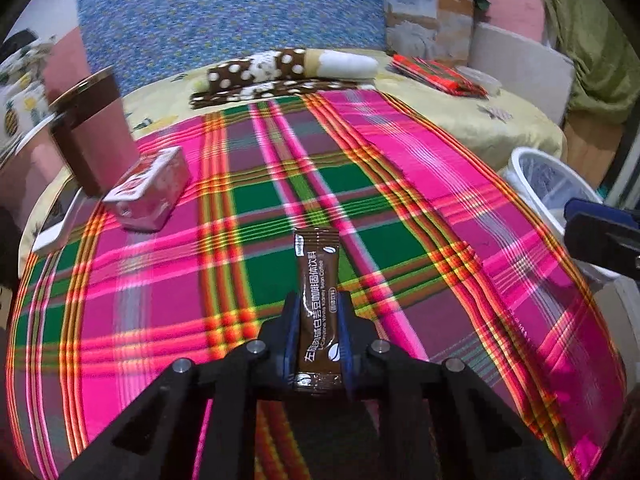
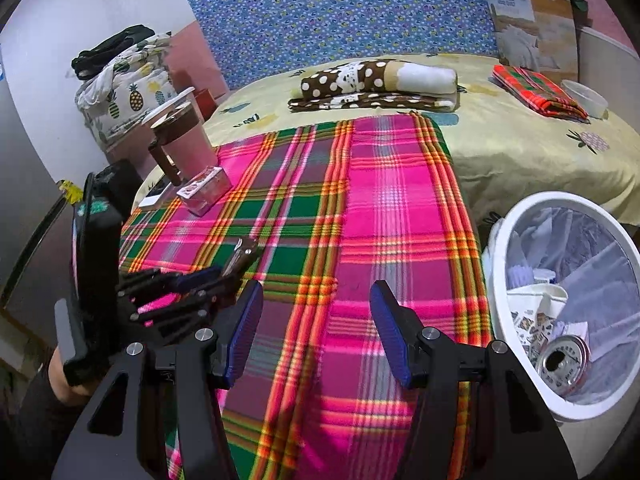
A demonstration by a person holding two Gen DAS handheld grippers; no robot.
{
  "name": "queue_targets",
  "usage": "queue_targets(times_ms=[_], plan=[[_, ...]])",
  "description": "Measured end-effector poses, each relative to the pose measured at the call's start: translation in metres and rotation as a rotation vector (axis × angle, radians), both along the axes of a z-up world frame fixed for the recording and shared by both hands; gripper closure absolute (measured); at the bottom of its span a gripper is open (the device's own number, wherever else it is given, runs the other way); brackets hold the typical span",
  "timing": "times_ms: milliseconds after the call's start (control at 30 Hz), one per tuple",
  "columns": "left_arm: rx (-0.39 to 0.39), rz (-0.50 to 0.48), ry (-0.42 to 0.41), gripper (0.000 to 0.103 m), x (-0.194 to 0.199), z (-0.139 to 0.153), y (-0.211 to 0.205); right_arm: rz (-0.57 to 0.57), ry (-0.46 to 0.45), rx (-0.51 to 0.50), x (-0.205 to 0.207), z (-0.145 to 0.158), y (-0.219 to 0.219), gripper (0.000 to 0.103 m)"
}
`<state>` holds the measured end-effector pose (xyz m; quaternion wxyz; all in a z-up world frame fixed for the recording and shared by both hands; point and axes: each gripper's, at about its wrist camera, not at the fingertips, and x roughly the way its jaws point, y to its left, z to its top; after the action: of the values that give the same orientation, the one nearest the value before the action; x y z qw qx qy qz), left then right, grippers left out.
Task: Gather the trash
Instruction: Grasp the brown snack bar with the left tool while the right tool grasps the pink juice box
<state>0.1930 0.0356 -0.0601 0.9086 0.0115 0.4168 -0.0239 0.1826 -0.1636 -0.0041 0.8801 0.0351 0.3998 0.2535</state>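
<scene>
My left gripper [image 1: 318, 330] is closed on a brown coffee sachet [image 1: 318, 300], pinching its long edges; it looks light, thin, slick and easily crumpled. My right gripper [image 2: 316, 328] gapes empty. The white bin [image 1: 532, 184] sits at two o'clock, with only plaid cloth [image 1: 400, 184] between; a pink carton [image 1: 150, 188] and mug [image 1: 94, 132] sit at ten.
</scene>
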Motion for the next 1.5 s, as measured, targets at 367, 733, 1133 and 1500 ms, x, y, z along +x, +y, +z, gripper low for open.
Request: queue_targets(times_ms=[367, 733, 1133, 1500], plan=[[-0.104, 0.173, -0.088, 0.085, -0.043, 0.026, 0.064, 0.098, 0.001, 0.002, 0.004, 0.013, 0.047, 0.046], [-0.126, 0.328, -0.137, 0.085, -0.065, 0.035, 0.13, 0.162, 0.032, 0.005, 0.025, 0.015, 0.118, 0.035], [-0.16, 0.443, -0.15, 0.085, -0.078, 0.026, 0.189, 0.074, 0.085, -0.022, 0.062, -0.011, 0.183, 0.034], [-0.192, 0.478, -0.155, 0.085, -0.079, 0.017, 0.215, -0.028, 0.098, -0.036, 0.089, -0.028, 0.225, 0.034]])
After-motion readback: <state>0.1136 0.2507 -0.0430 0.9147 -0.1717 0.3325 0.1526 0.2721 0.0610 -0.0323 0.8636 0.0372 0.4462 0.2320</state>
